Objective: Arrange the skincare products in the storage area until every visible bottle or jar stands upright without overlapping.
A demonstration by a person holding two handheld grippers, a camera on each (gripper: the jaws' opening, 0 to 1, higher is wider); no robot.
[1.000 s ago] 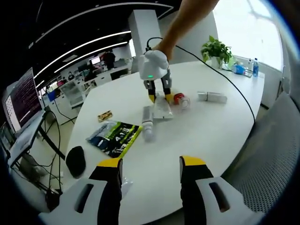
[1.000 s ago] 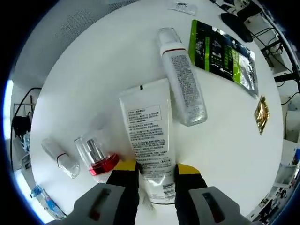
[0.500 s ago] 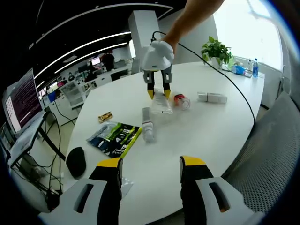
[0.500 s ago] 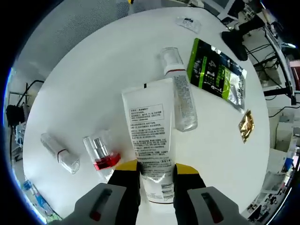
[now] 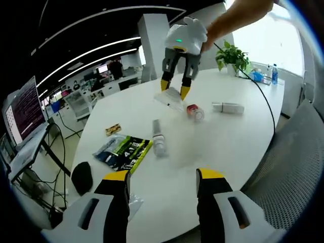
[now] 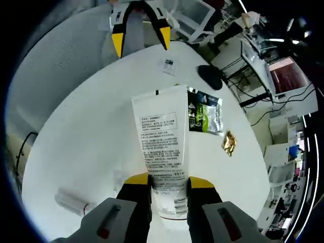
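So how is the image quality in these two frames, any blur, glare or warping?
Left gripper view: the window at upper right is blown out, the white tube held in the right gripper is smeared by motion, and the table edge bows. Right gripper view: the tube's print is sharp, and the table curves strongly.

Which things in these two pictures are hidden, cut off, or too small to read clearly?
- Right gripper view: the lower end of the white tube is covered by the right gripper, so its cap cannot be seen.
- Right gripper view: the print on the tube is too small to read.
- Left gripper view: the red-capped jar is small and blurred; upright or lying cannot be told.
- Left gripper view: the label on the green packet is unreadable.
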